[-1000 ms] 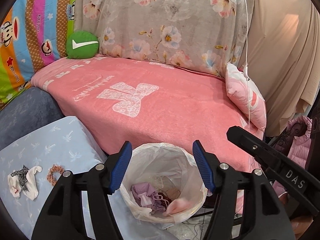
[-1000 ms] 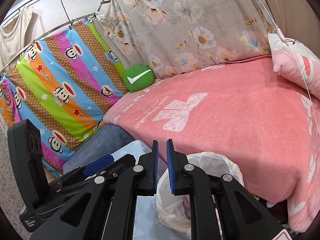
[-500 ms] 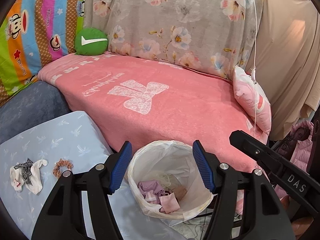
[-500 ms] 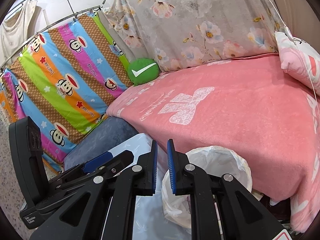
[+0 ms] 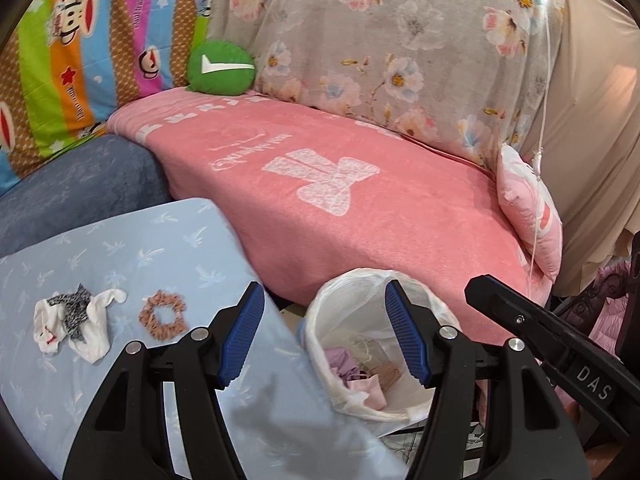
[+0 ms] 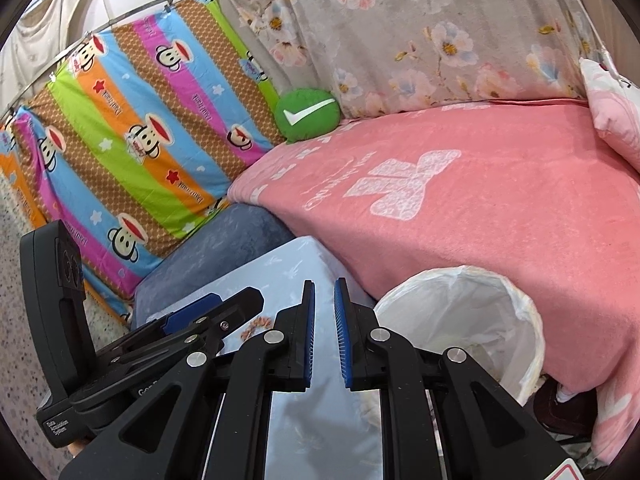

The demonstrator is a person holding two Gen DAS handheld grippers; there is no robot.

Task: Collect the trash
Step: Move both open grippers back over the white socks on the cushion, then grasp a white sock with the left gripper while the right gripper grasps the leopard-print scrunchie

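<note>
Two grippers, both empty: left gripper (image 5: 324, 332) jaws released wide, right gripper (image 6: 325, 330) jaws nearly clenched. Scrunchie (image 5: 163, 315) and sock (image 5: 74, 320) at 9 o'clock of bin (image 5: 344, 292).

Pink blanket (image 5: 360, 216), grey floral sheet (image 5: 392, 40), striped monkey-print cloth (image 6: 132, 132), green cushion (image 5: 221, 67), pale blue tablecloth (image 5: 160, 248), brown scrunchie (image 5: 162, 315).
</note>
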